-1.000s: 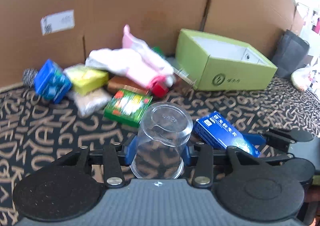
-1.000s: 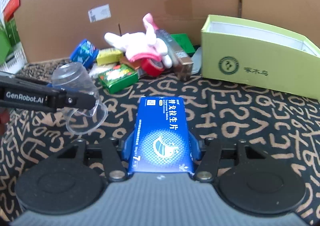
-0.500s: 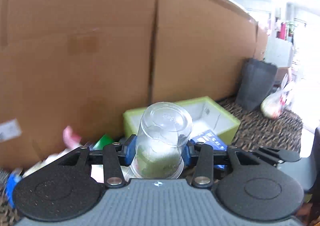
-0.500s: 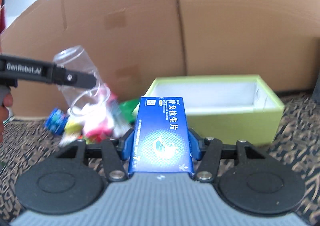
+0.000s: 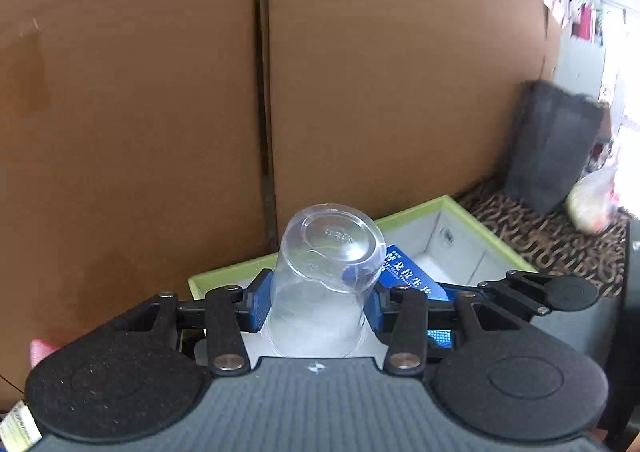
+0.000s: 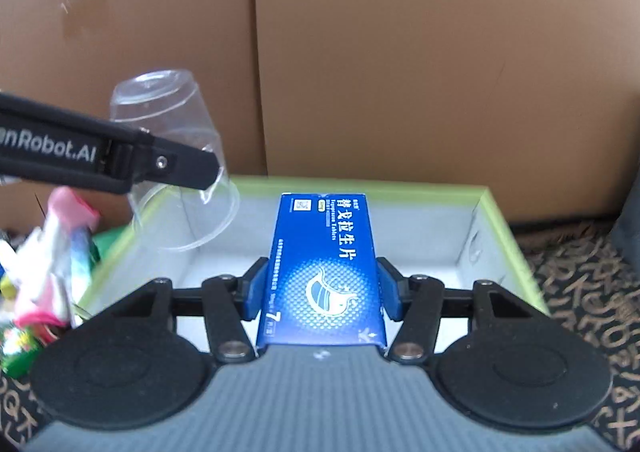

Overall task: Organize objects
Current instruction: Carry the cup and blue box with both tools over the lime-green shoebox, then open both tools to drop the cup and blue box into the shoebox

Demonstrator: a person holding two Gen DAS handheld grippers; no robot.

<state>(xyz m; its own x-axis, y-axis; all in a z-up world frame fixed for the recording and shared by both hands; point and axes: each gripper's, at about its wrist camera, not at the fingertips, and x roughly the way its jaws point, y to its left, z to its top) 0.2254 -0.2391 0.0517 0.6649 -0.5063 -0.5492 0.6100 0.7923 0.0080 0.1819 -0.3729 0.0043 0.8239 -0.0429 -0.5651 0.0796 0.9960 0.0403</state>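
Observation:
My left gripper (image 5: 318, 302) is shut on a clear plastic cup (image 5: 326, 276), held bottom-forward above the near left part of the open green box (image 5: 496, 242). The cup also shows in the right wrist view (image 6: 176, 168) over the box's left rim, with the left gripper's black finger (image 6: 120, 160) across it. My right gripper (image 6: 322, 292) is shut on a blue medicine box (image 6: 324, 268) and holds it above the white inside of the green box (image 6: 516, 236). The blue box also shows in the left wrist view (image 5: 412, 280), behind the cup.
A brown cardboard wall (image 6: 400, 52) stands right behind the green box. A pile of loose items with a pink-and-white soft toy (image 6: 56, 252) lies left of the box. A dark bag (image 5: 556, 144) and a plastic bag (image 5: 596, 200) sit to the right on the patterned cloth (image 6: 592, 292).
Both grippers have lifted from the cloth and moved forward to above the green box, each still holding its object. The pile of items has dropped to the left edge of view.

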